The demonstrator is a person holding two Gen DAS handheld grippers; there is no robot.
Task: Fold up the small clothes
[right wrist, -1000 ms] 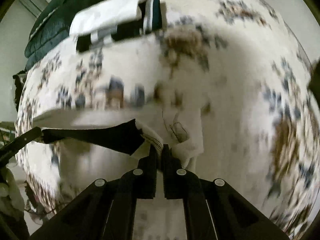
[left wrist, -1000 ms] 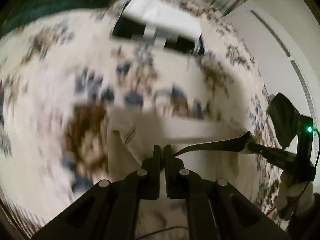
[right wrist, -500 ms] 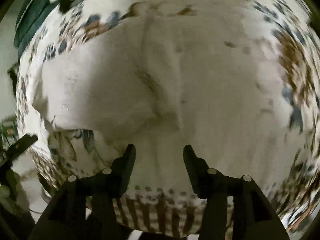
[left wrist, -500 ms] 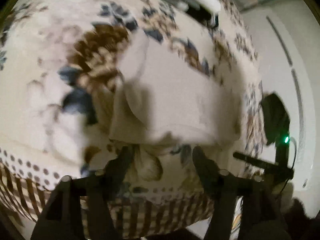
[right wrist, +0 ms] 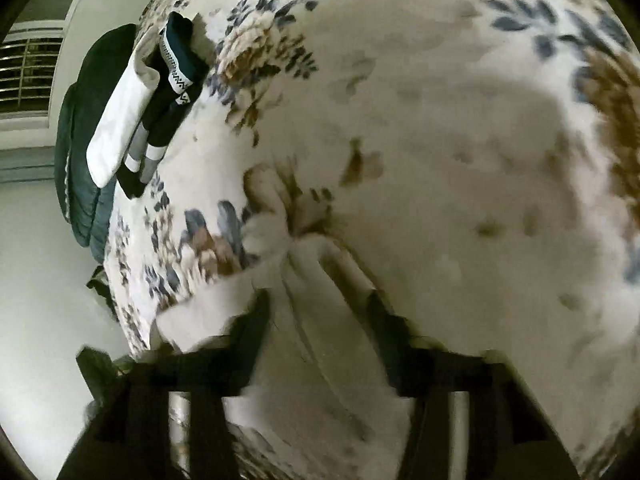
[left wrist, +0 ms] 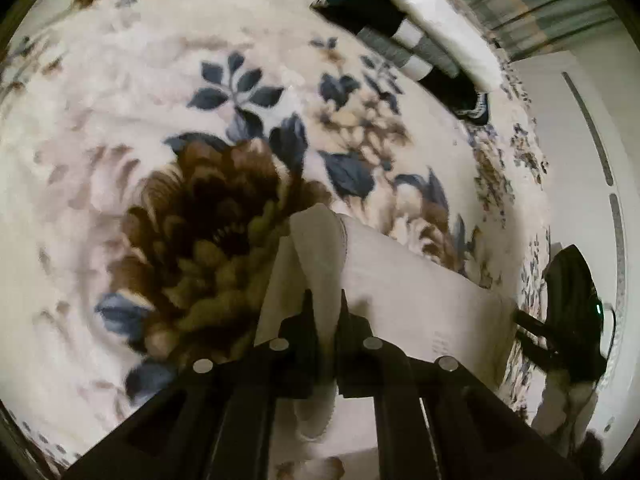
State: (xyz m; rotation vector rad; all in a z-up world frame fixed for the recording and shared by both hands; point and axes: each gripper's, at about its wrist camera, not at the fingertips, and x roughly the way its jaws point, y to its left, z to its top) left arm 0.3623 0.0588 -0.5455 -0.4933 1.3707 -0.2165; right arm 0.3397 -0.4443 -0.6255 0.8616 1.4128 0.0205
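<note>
Left gripper (left wrist: 325, 312): jaws nearly together, clamped on a strip of the white garment (left wrist: 400, 280). The strip runs up between the fingers and loops over just beyond them. The rest of the garment lies flat on the floral blanket (left wrist: 160, 100), extending toward the right gripper (left wrist: 536, 328), which is visible at the far edge of the cloth.

Right gripper (right wrist: 320, 312): jaws apart, nothing held. The fingers straddle a bunched end of the garment (right wrist: 288, 264); whether they touch the cloth cannot be told because of blur.

Step in hand, as judged: start of a fold, one end gripped and the other not yet taken. The next move calls for the right jaws to close on the bunched end, after which both ends can be lifted evenly and laid over.

Containers: none in view. Farther off, a stack of folded clothes (left wrist: 424, 36) rests on the blanket. Beyond it lies a dark green quilt (right wrist: 80, 140).
</note>
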